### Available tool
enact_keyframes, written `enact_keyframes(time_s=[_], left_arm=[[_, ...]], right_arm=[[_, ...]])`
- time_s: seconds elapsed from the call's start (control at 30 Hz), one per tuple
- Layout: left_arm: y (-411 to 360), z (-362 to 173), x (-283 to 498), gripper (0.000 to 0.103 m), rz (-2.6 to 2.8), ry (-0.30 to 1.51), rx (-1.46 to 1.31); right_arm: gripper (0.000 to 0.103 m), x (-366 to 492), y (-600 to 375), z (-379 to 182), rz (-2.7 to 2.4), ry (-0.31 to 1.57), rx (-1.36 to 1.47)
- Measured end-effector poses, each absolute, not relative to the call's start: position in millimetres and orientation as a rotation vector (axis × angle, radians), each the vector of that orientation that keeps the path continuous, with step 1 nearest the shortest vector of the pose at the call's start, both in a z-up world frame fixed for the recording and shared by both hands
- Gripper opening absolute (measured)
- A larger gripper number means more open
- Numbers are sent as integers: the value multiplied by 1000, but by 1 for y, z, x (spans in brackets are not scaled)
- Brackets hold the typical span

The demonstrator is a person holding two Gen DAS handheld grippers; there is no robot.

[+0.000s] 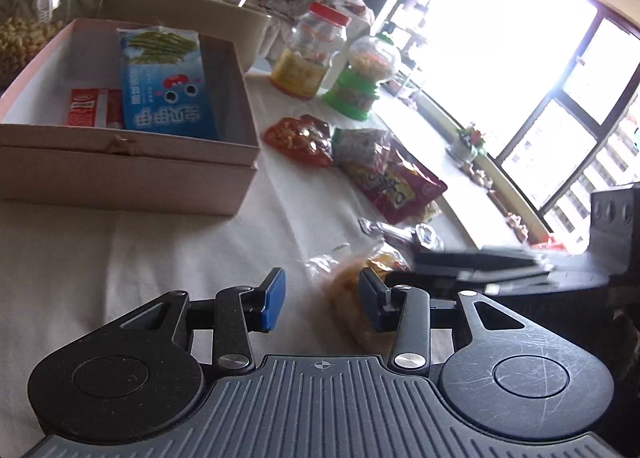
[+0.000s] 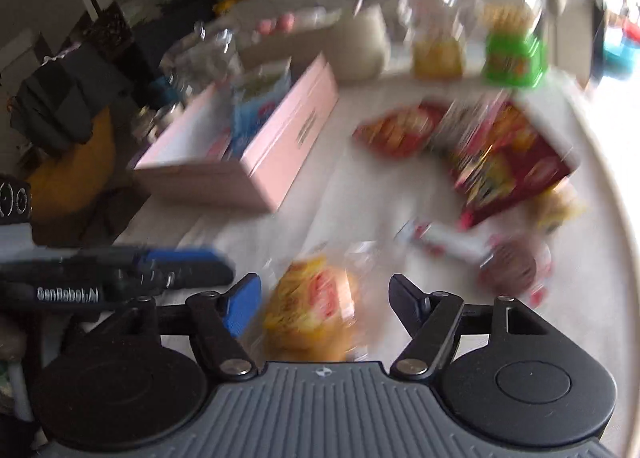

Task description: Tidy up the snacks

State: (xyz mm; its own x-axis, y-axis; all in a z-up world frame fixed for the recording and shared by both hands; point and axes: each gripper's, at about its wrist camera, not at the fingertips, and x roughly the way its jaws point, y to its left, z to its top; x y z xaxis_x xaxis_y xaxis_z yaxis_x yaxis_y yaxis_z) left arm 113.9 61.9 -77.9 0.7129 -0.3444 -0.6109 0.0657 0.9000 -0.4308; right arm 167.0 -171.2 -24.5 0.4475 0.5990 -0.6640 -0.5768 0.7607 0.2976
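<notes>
Snacks are mostly loose on the white-clothed worktop; only two are packed so far.

Right hand-held gripper: jaws wide apart, nothing clamped. A clear bag of yellow snacks lies between the pads, dead ahead at 12 o'clock, no visible contact on either side. View is motion-blurred, so contact is a judgement. The bag's long axis seems to run roughly along the fingers, so the jaws would close across its short side.

Left hand-held gripper: jaws partly apart, empty. The same bag sits at its 1 o'clock, just beside the right pad, not between the fingers. The right hand-held gripper shows as a dark blur at 3 o'clock in this view.

So the right hand is the nearer and better lined up for the bag; the left is off-axis.

Further out from the right hand-held gripper:
- white wrapped bar and a brown round snack at 1 o'clock
- large red bag at 1 o'clock, further
- small red bag at 12 o'clock
- pink box, open, at 11 o'clock, holding an upright blue packet and a red-white pack
- red-lid jar and green-based jar at the far edge

Likely next: close on the bag, carry it toward 11 o'clock into the box. Risk: thin film slipping or the contents crushing.
</notes>
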Motion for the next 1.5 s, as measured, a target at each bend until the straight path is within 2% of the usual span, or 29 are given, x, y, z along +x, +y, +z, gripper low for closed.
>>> enact_keyframes(time_s=[0.03,0.17,0.2,0.23,0.3,0.43,0.67,0.73,0.83,1.0,1.33,1.5], left_arm=[[58,-78,114,45,-241,753,-394],[45,-77,114,45,-254,771,-380],[43,-77,114,45,-252,773,-377],[42,-76,114,45,-249,774,-375],[41,-75,114,45,-240,776,-371],[40,-75,114,45,-224,790,-374],[27,-74,129,45,-195,791,-337],[17,-70,131,45,-195,779,-299],[1,-66,130,46,-194,769,-217],[-16,-70,130,46,-183,796,-127],[-1,-62,123,46,-114,781,-110],[-3,-65,121,46,-125,794,-96]], right_arm=[[78,168,-178,-21,685,791,23],[78,186,-208,-21,410,705,19],[72,192,-215,-25,331,702,7],[55,197,-220,-30,268,704,-12],[40,205,-231,-41,210,720,-39],[40,203,-241,-61,251,780,2],[42,157,-232,-55,467,778,60],[53,147,-231,-55,446,752,44],[61,136,-234,-60,395,713,19],[62,133,-231,-62,392,697,48],[62,105,-175,-62,627,727,-17],[63,106,-186,-61,552,711,-31]])
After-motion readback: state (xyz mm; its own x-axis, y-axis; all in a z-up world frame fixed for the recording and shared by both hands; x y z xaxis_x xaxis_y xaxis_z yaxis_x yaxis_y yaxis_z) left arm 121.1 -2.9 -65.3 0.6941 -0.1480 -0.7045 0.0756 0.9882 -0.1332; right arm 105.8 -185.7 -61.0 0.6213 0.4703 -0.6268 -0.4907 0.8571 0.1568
